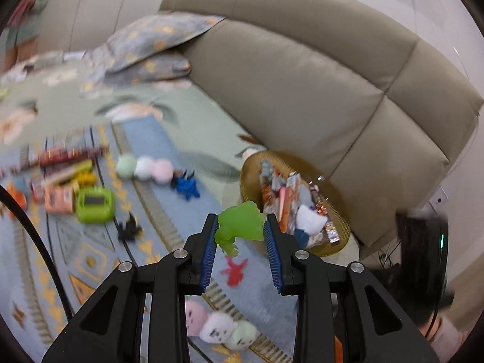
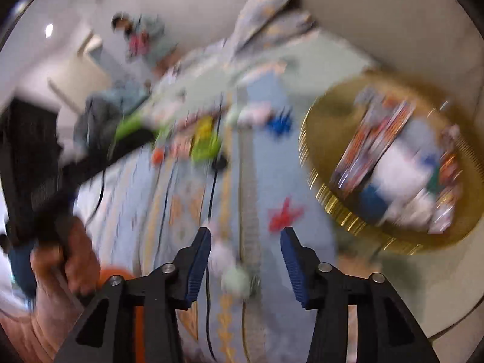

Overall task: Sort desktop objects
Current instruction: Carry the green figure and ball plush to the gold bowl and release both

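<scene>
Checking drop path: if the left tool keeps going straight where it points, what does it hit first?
Probably the gold tray: the left tool, shut on the green toy, points toward its near rim and the snack packets piled inside. Depth is unclear.

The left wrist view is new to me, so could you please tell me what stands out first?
A translucent green toy is clamped in the left tool, held above the blue patterned mat. Just right of it, against the beige sofa, a gold basket holds snack packets and plush toys. Small toys lie scattered on the mat at left.
</scene>
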